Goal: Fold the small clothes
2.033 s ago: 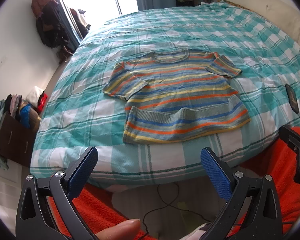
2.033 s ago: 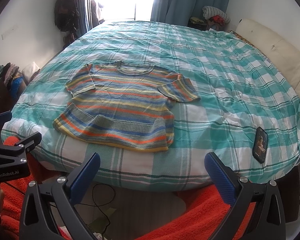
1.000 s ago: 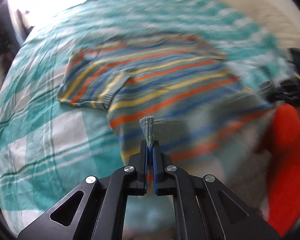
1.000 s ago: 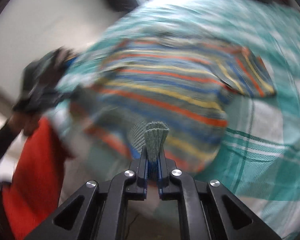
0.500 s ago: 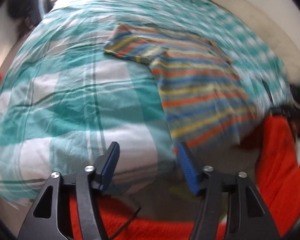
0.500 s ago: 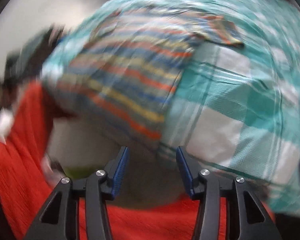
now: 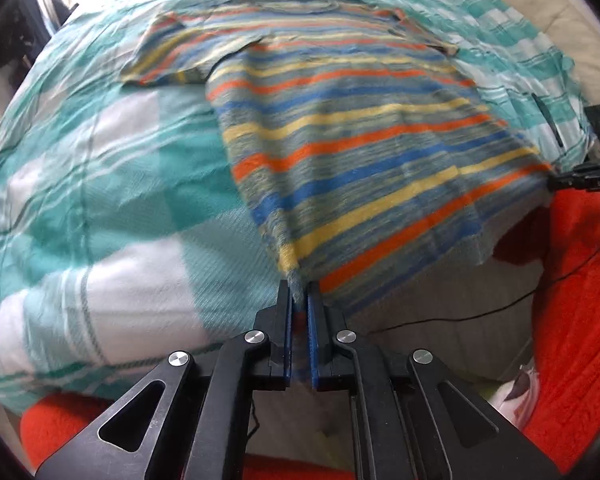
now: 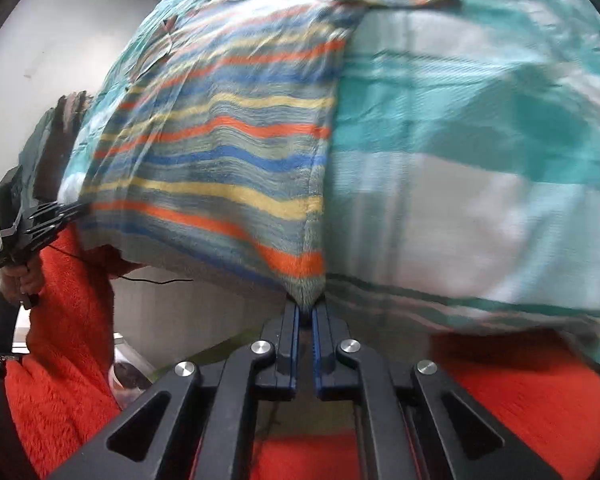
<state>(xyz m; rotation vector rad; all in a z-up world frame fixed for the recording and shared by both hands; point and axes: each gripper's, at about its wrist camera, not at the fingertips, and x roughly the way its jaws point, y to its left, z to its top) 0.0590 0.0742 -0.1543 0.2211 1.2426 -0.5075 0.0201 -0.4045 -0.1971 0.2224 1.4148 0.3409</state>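
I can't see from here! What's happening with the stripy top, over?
Left gripper shut on stripy top hem. Right gripper shut on other hem corner. Top hangs over bed edge. Nothing blocking.

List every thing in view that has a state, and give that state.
left gripper: shut on the sweater's bottom hem corner.
right gripper: shut on the other bottom hem corner.
striped sweater: spread face-up on the bed, hem pulled off the near edge, sleeves flat.
checked bedspread: wrinkled, covering the bed.
phone: lying on the bedspread, beside the sweater.
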